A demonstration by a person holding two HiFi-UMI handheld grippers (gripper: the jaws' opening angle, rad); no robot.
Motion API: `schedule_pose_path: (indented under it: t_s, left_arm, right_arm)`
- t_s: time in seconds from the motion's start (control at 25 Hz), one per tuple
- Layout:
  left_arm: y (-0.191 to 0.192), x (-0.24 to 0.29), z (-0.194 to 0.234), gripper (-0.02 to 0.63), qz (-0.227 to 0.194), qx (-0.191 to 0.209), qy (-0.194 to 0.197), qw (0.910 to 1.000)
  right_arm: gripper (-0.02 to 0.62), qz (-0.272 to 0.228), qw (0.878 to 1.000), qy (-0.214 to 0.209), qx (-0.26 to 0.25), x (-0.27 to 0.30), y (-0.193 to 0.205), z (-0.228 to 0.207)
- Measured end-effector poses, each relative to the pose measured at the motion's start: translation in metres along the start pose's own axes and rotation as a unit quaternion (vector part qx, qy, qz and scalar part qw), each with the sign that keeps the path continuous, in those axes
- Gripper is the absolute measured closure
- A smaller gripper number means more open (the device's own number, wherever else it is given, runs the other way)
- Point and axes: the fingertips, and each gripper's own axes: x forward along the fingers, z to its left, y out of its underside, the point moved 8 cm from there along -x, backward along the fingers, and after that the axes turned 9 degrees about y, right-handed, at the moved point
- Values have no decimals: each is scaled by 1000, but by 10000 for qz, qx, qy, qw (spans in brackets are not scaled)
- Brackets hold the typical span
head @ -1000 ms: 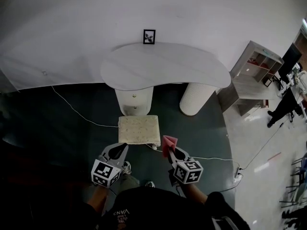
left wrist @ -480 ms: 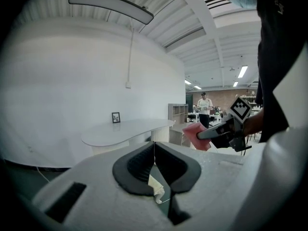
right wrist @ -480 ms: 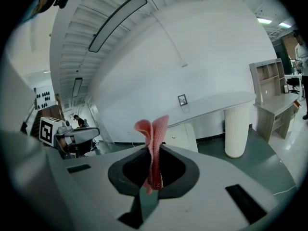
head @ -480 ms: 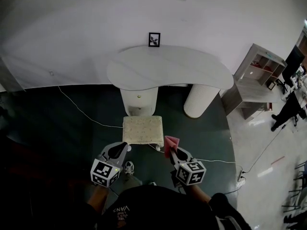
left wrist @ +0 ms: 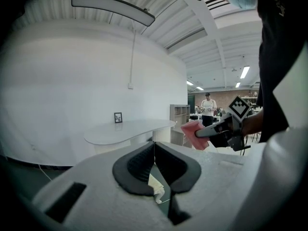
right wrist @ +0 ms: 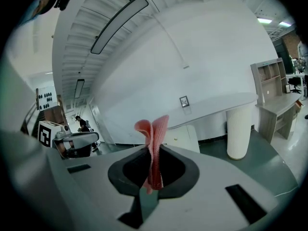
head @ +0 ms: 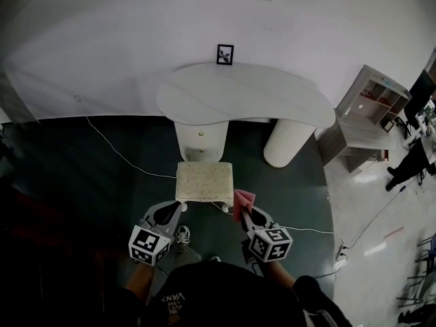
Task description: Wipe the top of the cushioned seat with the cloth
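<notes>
A small square cushioned seat with a pale speckled top stands on the dark floor in front of the white table. My right gripper is shut on a pink cloth, held up just right of the seat's near corner; the folded cloth sticks up between the jaws. My left gripper is shut with nothing in it, below the seat's near left corner. In the left gripper view the jaws meet and the cloth shows in the other gripper.
A white kidney-shaped table on two pedestals stands behind the seat, with a small framed picture on it. A cable runs over the floor. A grey shelf desk stands to the right. People stand far off.
The view has shifted: the seat and table sit a little further right and lower in the head view. Both grippers keep about the same place, the cloth still held.
</notes>
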Motion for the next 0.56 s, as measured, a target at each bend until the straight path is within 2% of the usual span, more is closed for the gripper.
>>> schedule_pose_path:
  t_s: [0.56]
  left_arm:
    - [1, -13, 4, 589, -110, -81, -88, 9999]
  right_arm:
    - [570, -2, 10000, 39, 26, 0, 2, 8]
